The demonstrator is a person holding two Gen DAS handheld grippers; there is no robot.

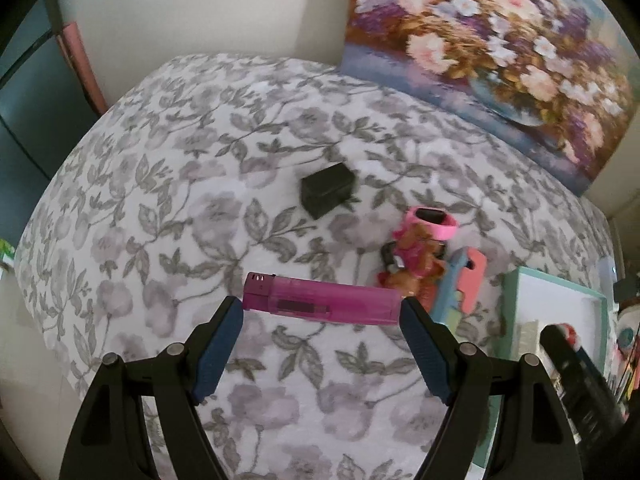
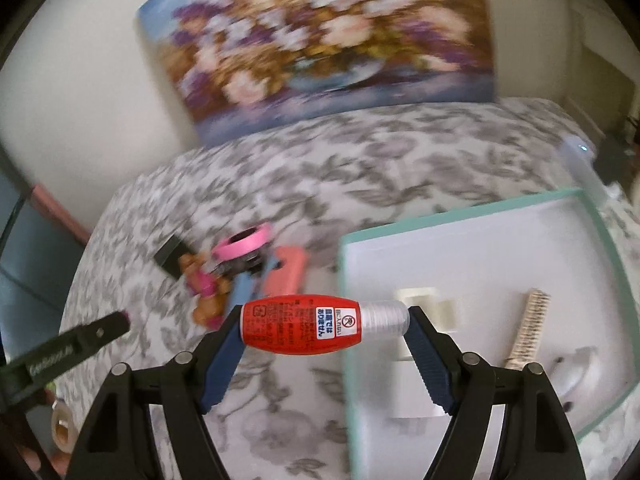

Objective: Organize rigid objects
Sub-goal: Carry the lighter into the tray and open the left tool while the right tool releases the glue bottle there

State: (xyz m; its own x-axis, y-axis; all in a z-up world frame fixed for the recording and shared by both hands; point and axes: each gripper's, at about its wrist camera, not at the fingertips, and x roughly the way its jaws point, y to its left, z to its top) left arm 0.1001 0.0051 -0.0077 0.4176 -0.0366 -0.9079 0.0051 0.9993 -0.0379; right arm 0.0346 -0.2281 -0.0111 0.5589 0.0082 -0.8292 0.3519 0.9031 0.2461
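The left hand-held gripper (image 1: 322, 308) is clamped end to end on a see-through pink lighter (image 1: 320, 299) above the flowered tabletop (image 1: 168, 184). The right hand-held gripper (image 2: 324, 326) clamps a red bottle (image 2: 304, 323) with Japanese label text and a clear cap, near the white tray (image 2: 460, 248).

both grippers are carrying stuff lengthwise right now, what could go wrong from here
The left gripper holds the pink lighter only by its two ends, so a small tilt could let it pivot or drop onto the floral cloth. The right gripper pinches the red bottle between base and clear cap; the rounded ends might slip before it reaches the white tray.
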